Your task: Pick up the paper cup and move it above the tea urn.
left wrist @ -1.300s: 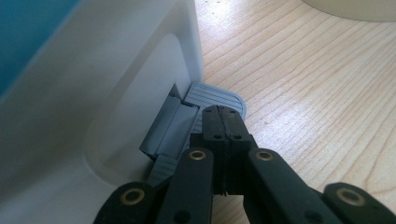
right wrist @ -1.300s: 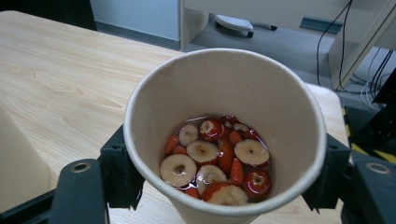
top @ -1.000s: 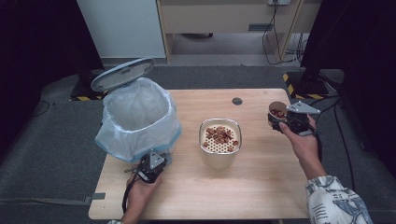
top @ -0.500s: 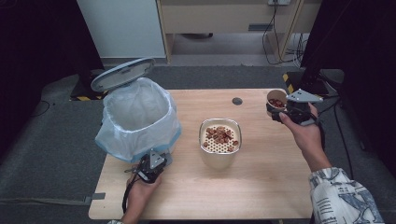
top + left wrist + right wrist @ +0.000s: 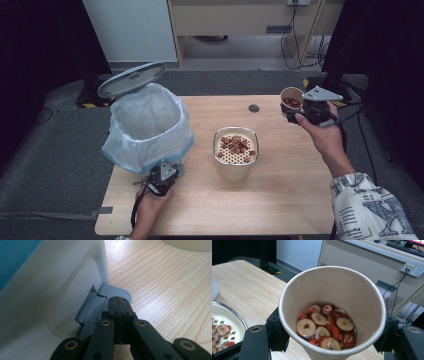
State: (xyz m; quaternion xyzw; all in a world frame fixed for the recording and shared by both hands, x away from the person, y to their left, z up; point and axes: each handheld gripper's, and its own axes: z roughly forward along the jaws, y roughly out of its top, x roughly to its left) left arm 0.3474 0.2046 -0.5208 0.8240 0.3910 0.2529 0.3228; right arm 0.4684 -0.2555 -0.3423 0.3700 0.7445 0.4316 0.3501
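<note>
Paper cup (image 5: 332,312) of sliced red fruit in liquid, clamped in the right gripper (image 5: 311,111) and held above the table's (image 5: 290,200) far right corner.
Its jaws press the cup's sides, upright. Left gripper (image 5: 119,308), jaws clenched together with nothing between them, rests on the grey pedal (image 5: 113,293) of the bag-lined bin (image 5: 147,127), whose lid (image 5: 131,79) stands raised. Between them sits a strainer bowl (image 5: 235,150) holding more slices.

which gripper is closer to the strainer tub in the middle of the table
Left. The left gripper sits just beside the strainer tub, shut and pressing the bin pedal. The right gripper holds a paper cup up near the table's far right edge.
</note>
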